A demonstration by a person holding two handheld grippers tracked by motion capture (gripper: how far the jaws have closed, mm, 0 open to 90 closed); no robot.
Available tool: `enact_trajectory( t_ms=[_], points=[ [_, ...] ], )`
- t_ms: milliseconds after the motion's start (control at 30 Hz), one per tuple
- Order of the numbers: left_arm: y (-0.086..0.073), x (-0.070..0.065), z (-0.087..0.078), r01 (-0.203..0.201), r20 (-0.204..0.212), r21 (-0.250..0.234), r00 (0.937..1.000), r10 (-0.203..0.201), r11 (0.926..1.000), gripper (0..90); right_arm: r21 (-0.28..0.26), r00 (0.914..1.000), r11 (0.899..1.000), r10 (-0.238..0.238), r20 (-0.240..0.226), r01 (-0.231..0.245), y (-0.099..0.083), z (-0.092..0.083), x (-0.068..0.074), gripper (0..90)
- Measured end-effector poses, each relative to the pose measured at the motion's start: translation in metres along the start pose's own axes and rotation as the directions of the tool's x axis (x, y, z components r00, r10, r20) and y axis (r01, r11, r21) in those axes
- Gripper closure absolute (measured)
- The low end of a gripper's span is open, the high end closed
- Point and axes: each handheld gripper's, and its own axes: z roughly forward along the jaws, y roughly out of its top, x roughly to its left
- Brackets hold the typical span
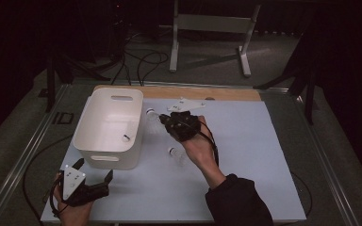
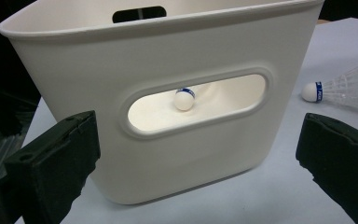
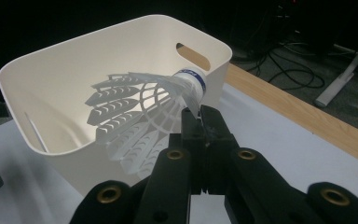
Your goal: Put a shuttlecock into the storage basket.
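Note:
My right gripper [image 1: 163,119] is shut on the skirt of a white shuttlecock [image 3: 140,114] and holds it just beside the right wall of a white bin [image 1: 104,153]. The shuttlecock's cork [image 3: 194,79] has a blue band and points toward the bin's far end. A second shuttlecock [image 1: 126,137] lies inside the bin; its cork [image 2: 184,99] shows through the handle slot. A third shuttlecock [image 1: 175,153] lies on the table, right of the bin. My left gripper [image 1: 93,171] stands open near the table's front left, facing the bin's near wall [image 2: 177,158] with nothing between its fingers.
The pale blue table top [image 1: 245,155] has a wooden strip [image 1: 226,93] along its far edge. Beyond it, a white metal frame [image 1: 212,28] and cables lie on the dark floor. In the left gripper view the loose shuttlecock [image 2: 349,88] lies right of the bin.

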Motion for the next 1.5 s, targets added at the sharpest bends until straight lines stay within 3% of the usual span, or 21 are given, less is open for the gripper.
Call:
enact_trajectory(
  t_ms=[1500],
  points=[
    [0.000, 0.000, 0.001, 0.001, 0.005, 0.002, 1.0000, -0.001, 1.0000, 0.1, -0.056, 0.9987, 0.998, 0.024, -0.046, -0.027, 0.023, 0.020, -0.012, 89.9]
  ],
)
